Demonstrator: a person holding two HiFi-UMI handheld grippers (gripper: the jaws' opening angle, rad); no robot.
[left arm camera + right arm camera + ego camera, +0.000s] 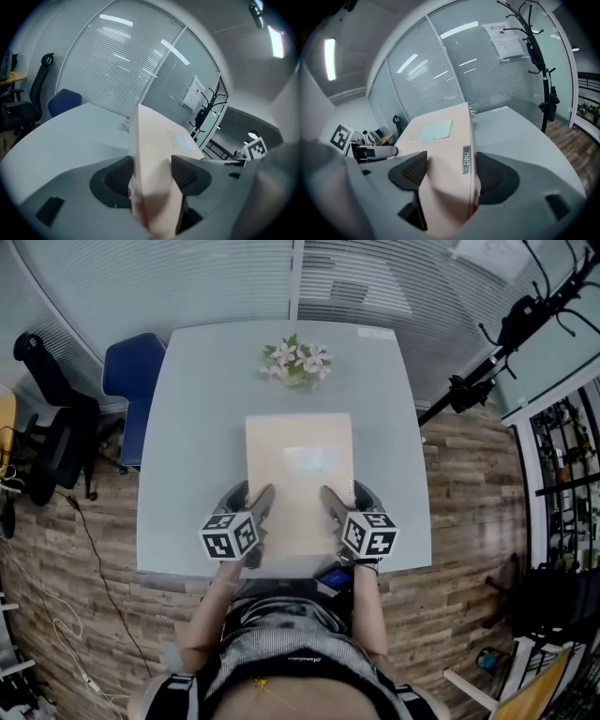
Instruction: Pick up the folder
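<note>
A thick beige folder point(300, 479) with a pale label on its cover lies over the near half of the grey table point(202, 427). My left gripper point(255, 507) is shut on the folder's point(152, 159) near left edge, its dark pads point(117, 178) pressed against both faces. My right gripper point(339, 504) is shut on the folder's point(443, 154) near right edge, beside a small metal tag point(466, 160) on its spine. In the head view both marker cubes sit near the table's front edge.
A small bunch of pink and white flowers point(297, 362) stands behind the folder at the table's far side. A blue chair point(131, 390) and a black office chair point(52, 437) stand to the left. A black coat stand point(506, 343) leans at the right. Glass walls with blinds lie beyond.
</note>
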